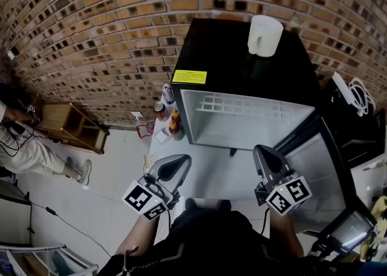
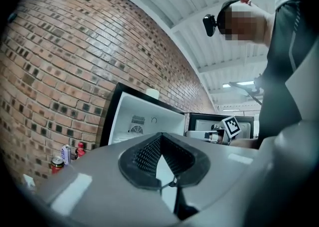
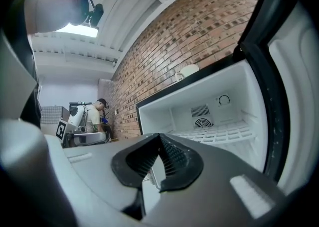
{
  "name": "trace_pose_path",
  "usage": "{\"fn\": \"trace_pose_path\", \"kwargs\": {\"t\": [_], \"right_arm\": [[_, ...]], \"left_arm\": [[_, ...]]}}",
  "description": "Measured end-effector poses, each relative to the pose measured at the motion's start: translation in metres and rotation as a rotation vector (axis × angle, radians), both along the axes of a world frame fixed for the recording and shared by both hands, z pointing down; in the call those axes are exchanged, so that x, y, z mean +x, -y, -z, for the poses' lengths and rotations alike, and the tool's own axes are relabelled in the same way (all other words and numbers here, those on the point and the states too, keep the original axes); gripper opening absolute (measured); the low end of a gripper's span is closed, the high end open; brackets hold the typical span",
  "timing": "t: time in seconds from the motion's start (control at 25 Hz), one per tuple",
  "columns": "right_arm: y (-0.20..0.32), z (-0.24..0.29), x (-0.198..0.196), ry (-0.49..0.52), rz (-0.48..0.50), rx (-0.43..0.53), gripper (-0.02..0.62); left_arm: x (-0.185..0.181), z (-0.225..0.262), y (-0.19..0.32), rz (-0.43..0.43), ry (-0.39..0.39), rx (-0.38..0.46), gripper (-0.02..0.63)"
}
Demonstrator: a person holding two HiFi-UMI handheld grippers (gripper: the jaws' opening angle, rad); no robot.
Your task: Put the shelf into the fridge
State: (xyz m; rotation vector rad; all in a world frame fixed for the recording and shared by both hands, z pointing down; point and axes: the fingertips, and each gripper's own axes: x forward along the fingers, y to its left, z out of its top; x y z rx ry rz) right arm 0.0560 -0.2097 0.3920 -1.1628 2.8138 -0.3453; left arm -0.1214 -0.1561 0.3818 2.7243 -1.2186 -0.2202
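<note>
The small black fridge (image 1: 242,63) stands with its door (image 1: 320,172) swung open to the right. A white wire shelf (image 1: 242,108) lies level inside its white compartment and also shows in the right gripper view (image 3: 224,134). My left gripper (image 1: 175,163) and right gripper (image 1: 266,151) hover side by side in front of the opening, both pointing level at it and short of it. In the left gripper view the left gripper (image 2: 162,161) has its black pads together, with nothing seen between them. The right gripper (image 3: 159,156) looks the same. Neither touches the shelf.
A white mug (image 1: 264,34) sits on top of the fridge. Two cans (image 1: 163,93) and a bottle (image 1: 174,122) stand on the white surface (image 1: 205,172) left of the fridge. A wooden crate (image 1: 72,124) and a seated person (image 1: 24,141) are at far left, below the brick wall.
</note>
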Motion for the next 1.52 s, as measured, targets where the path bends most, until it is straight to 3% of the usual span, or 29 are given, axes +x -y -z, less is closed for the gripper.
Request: {"fn": "trace_pose_path", "kwargs": {"t": [0.12, 0.36, 0.6, 0.88, 1.04, 1.52], "right_arm": [[0.0, 0.0, -0.002, 0.016, 0.0, -0.013, 0.006], [0.006, -0.001, 0.004, -0.008, -0.049, -0.012, 0.006], [0.006, -0.001, -0.001, -0.042, -0.035, 0.0, 0.006], [0.009, 0.004, -0.002, -0.037, -0.046, -0.007, 0.006], [0.009, 0.008, -0.002, -0.048, -0.043, 0.014, 0.006], [0.008, 0.003, -0.002, -0.034, -0.045, -0.003, 0.006]], "left_arm": [[-0.005, 0.005, 0.002, -0.016, -0.083, 0.0, 0.0], [0.002, 0.0, 0.01, -0.009, 0.027, 0.004, 0.0], [0.002, 0.007, 0.019, 0.007, -0.006, -0.001, 0.0], [-0.013, -0.002, 0.028, 0.089, -0.063, -0.064, 0.0], [-0.022, -0.004, 0.03, 0.137, -0.054, -0.067, 0.0], [-0.023, 0.0, 0.027, 0.145, -0.047, -0.034, 0.0]]}}
